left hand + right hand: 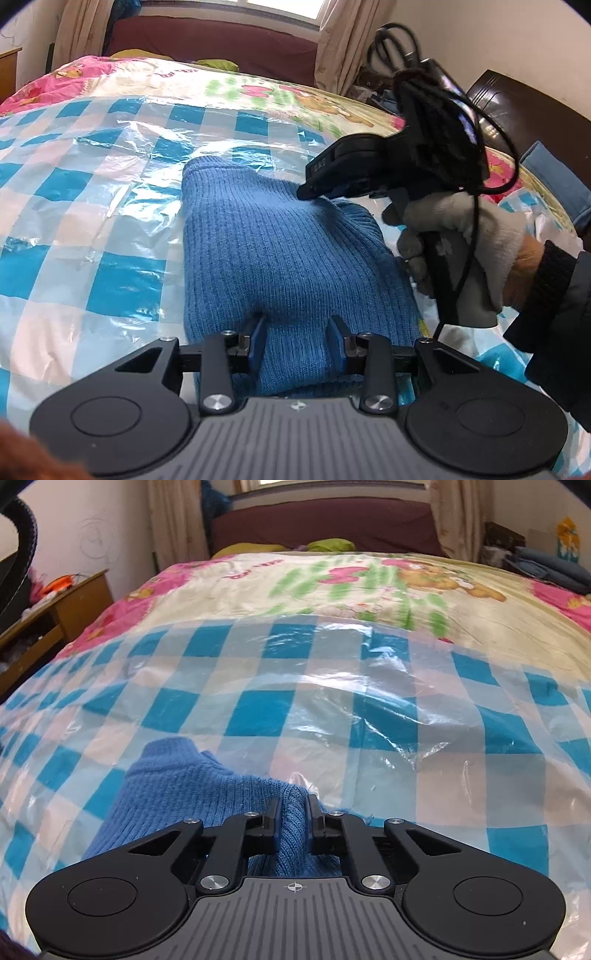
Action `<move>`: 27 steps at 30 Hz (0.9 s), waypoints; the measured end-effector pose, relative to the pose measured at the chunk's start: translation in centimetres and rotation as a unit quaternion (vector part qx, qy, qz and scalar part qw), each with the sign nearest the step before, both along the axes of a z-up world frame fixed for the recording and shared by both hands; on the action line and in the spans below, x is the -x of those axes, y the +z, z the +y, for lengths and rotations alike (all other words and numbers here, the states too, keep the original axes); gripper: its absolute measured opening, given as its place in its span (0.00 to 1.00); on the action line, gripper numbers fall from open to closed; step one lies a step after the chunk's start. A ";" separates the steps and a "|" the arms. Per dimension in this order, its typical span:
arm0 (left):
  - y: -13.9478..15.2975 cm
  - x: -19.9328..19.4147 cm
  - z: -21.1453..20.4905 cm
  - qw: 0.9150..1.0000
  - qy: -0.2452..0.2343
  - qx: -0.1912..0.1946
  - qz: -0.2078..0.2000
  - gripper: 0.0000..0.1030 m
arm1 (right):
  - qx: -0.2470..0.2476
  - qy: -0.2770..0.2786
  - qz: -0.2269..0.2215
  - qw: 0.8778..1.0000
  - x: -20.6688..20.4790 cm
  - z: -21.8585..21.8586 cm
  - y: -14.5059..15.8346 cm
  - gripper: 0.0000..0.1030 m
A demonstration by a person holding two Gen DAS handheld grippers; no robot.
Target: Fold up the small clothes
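- My left tongs (297,341) stand partly open yet clamped on a thick bunched fold at the near edge of the blue ribbed knit garment (273,251).
- My right tongs (294,821) are nearly closed, pinching a raised ridge of knit at its far right corner.
- The garment lies on a blue-checked clear plastic sheet (92,177) over the bed.
- Judged soft, light, stretchy; the film looks slippery. Best hold: edges and corners.
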State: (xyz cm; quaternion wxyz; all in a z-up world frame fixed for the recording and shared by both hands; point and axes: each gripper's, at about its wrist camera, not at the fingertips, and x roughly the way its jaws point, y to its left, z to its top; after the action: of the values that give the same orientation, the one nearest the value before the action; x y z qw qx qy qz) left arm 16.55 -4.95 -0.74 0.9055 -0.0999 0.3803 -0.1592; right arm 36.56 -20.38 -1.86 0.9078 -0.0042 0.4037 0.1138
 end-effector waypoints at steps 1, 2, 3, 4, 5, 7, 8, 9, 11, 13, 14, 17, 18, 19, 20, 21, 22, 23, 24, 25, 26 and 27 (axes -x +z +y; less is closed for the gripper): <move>-0.1 -0.1 -0.1 1.000 -0.001 -0.005 0.002 0.39 | 0.011 -0.001 -0.003 1.000 0.0 0.2 -0.4 0.10; -0.3 -0.2 -0.2 1.000 -0.003 -0.011 0.004 0.39 | 0.010 -0.006 -0.002 1.000 -0.1 0.3 -0.6 0.10; -0.4 -0.3 -0.2 1.000 -0.003 -0.014 0.007 0.39 | 0.004 -0.012 0.000 1.000 -0.1 0.2 -0.6 0.11; -0.4 -0.2 -0.2 1.000 -0.004 -0.014 0.008 0.39 | -0.003 -0.016 0.004 1.000 -0.1 0.0 -0.5 0.11; -0.3 -0.1 -0.2 1.000 -0.003 -0.013 0.008 0.39 | -0.007 -0.016 0.009 1.000 -0.1 -0.1 -0.4 0.13; -0.1 0.2 0.1 1.000 -0.003 -0.009 0.010 0.39 | -0.014 -0.015 0.008 1.000 0.2 -0.3 0.3 0.16; 0.1 0.4 0.3 1.000 -0.002 -0.005 0.010 0.39 | -0.019 -0.012 0.003 1.000 0.7 -0.4 0.9 0.18; 0.3 0.6 0.6 1.000 -0.002 0.000 0.010 0.39 | -0.025 -0.010 -0.002 1.000 1.2 -0.6 1.4 0.18; 1.0 1.2 1.4 1.000 -0.002 0.012 0.008 0.39 | -0.042 -0.010 -0.007 0.999 2.4 -1.3 2.5 0.18; 1.6 1.8 2.5 1.000 0.001 0.023 0.006 0.40 | -0.058 -0.005 -0.007 0.998 4.2 -2.1 3.4 0.23; 1.8 2.0 3.2 1.000 0.007 0.030 0.007 0.41 | -0.064 0.001 -0.005 0.998 5.3 -2.5 3.7 0.31; 2.1 1.7 5.1 0.998 0.032 0.059 0.010 0.44 | -0.094 0.010 0.011 0.995 8.5 -3.6 4.0 0.39; 2.0 1.4 5.4 0.997 0.038 0.066 0.013 0.44 | -0.105 0.010 0.023 0.994 9.4 -4.0 3.8 0.39; 1.9 1.0 5.7 0.996 0.041 0.072 0.018 0.44 | -0.110 0.007 0.033 0.993 10.0 -4.4 3.6 0.39; 1.8 0.5 5.8 0.996 0.040 0.079 0.024 0.44 | -0.112 0.002 0.037 0.993 10.6 -4.7 3.5 0.40; 1.6 0.1 5.8 0.995 0.038 0.085 0.031 0.44 | -0.116 -0.002 0.040 0.992 11.1 -4.9 3.4 0.41; 1.3 -0.4 5.7 0.994 0.040 0.089 0.038 0.44 | -0.121 -0.008 0.047 0.991 11.4 -5.3 3.2 0.43; 1.1 -0.8 5.6 0.994 0.042 0.089 0.044 0.44 | -0.129 -0.011 0.054 0.990 11.8 -5.6 3.1 0.44; 0.9 -1.0 5.4 0.994 0.040 0.085 0.046 0.44 | -0.137 -0.013 0.057 0.989 12.0 -5.8 2.9 0.44; 0.8 -1.1 5.1 0.995 0.043 0.077 0.046 0.44 | -0.138 -0.017 0.058 0.989 12.5 -5.9 2.9 0.44; 0.8 -1.0 4.9 0.995 0.045 0.070 0.045 0.44 | -0.135 -0.015 0.058 0.989 13.0 -5.9 3.0 0.44; 0.8 -0.8 4.8 0.996 0.043 0.068 0.042 0.44 | -0.132 -0.009 0.059 0.989 13.6 -5.8 3.0 0.44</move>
State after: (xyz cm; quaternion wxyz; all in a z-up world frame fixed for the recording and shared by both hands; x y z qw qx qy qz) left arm 17.37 -0.20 0.10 0.8858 -0.1842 0.4019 -0.1411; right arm 23.01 -26.14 1.17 0.8757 0.1264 0.4384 0.1581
